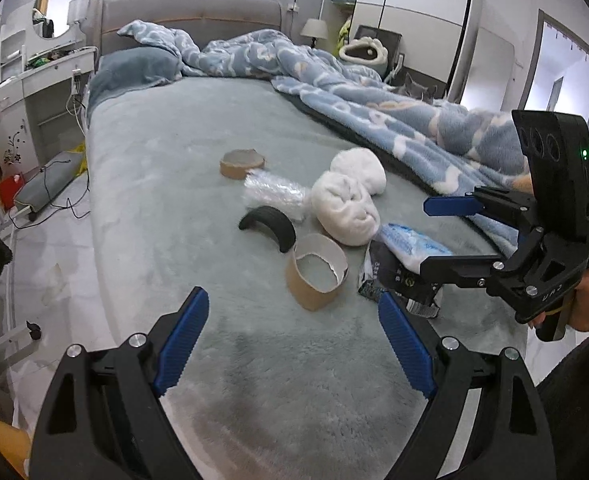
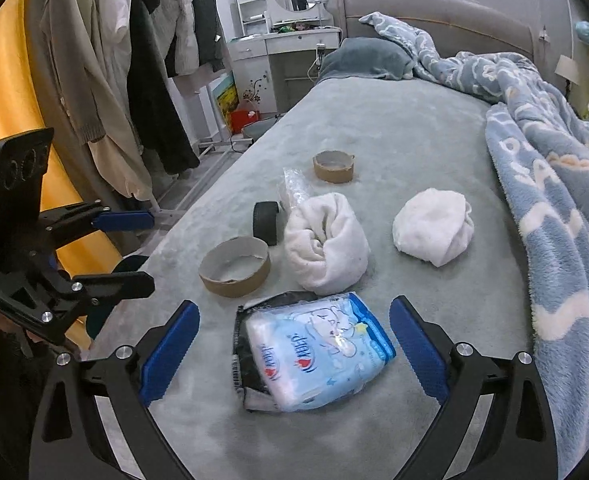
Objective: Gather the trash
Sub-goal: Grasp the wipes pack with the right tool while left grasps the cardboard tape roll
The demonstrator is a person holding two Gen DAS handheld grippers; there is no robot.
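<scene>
Evidently, both the left claw (image 1: 294, 348) and the right claw (image 2: 294, 352) were held spread apart, empty, for the tissue pack (image 2: 318, 352) on the bed (image 2: 394, 120).

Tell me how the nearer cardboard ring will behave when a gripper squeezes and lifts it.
The cardboard ring looks thin-walled with a torn rim, so it will likely flex or crush under a firm pinch. Being hollow, it is probably very light. It sits open end up on the plush bed, so rolling seems unlikely unless tipped.

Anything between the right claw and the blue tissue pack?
Nothing: in the right wrist view, the open right claw already brackets the tissue pack.
</scene>
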